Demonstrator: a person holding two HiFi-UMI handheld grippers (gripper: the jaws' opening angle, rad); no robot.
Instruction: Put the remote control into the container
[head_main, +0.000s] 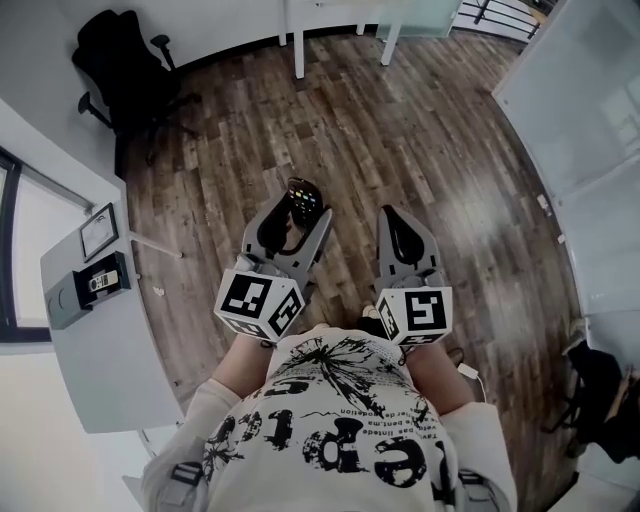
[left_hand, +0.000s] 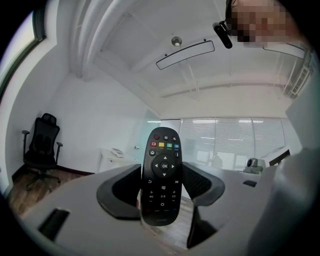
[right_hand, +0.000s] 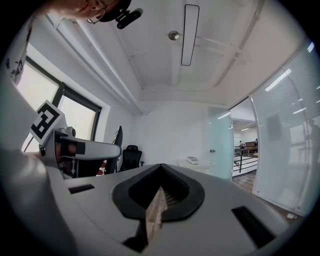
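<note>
A black remote control (left_hand: 161, 175) with coloured buttons stands upright between the dark pads of my left gripper (left_hand: 161, 186), which is shut on its lower half. In the head view the remote (head_main: 302, 197) sticks out past the left gripper (head_main: 293, 222), held over the wooden floor in front of the person. Beside it my right gripper (head_main: 402, 228) is at the same height. Its jaws (right_hand: 159, 194) meet at the tips with nothing between them. No container shows in any view.
A grey desk (head_main: 110, 340) with a small black device (head_main: 101, 280) and a framed sheet (head_main: 98, 232) stands at the left. A black office chair (head_main: 125, 65) is at the far left, white table legs (head_main: 298, 45) at the back, glass partitions (head_main: 590, 100) at the right.
</note>
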